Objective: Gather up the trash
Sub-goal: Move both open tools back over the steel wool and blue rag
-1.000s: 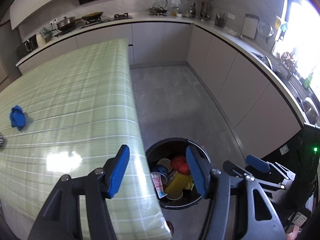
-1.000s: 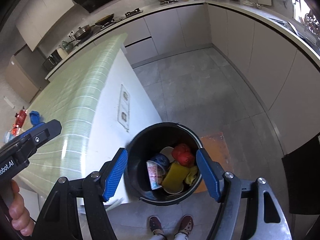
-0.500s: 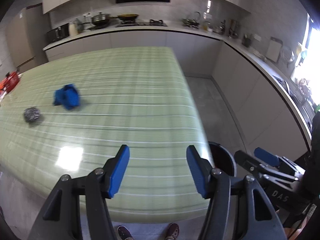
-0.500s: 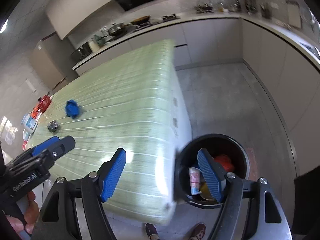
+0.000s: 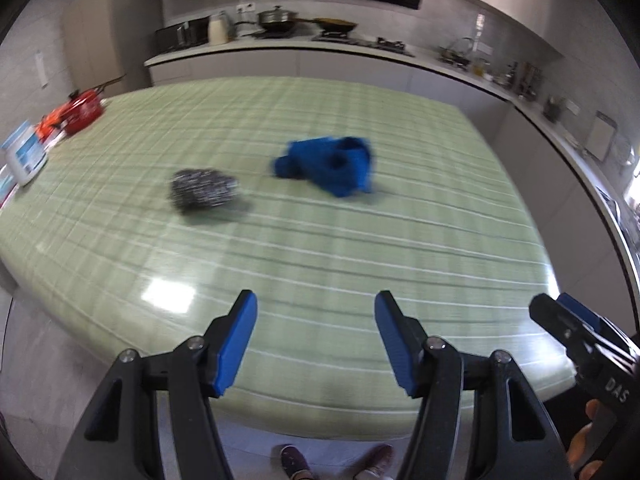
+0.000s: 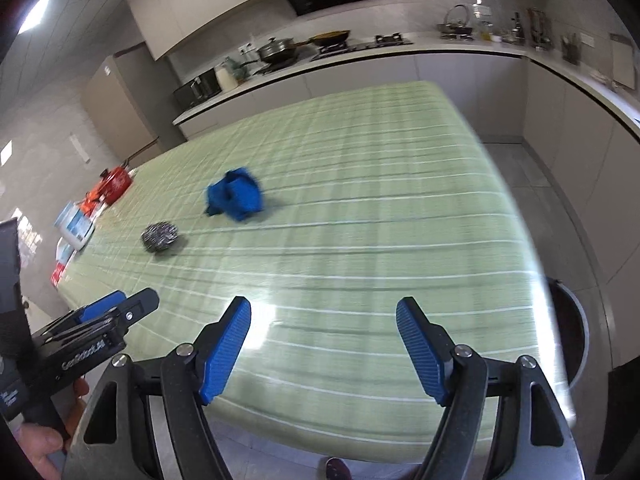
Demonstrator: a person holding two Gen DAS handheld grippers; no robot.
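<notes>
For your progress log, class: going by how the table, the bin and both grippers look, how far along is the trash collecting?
Done: cannot be judged; only the black bin's rim shows, past the table's right edge. In hand: nothing; the left gripper and right gripper are both empty over the green table. Left: the steel-wool scrubber and crumpled blue cloth lie there untouched.

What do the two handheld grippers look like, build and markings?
Both match: the left gripper and right gripper have black angular finger arms with silver pivot screws and blue ribbed pads. White lettering runs along the black bodies; it reads roughly "GenRobot.AI" on the left and "DAS" on the right. No cables or sleeves are visible.
</notes>
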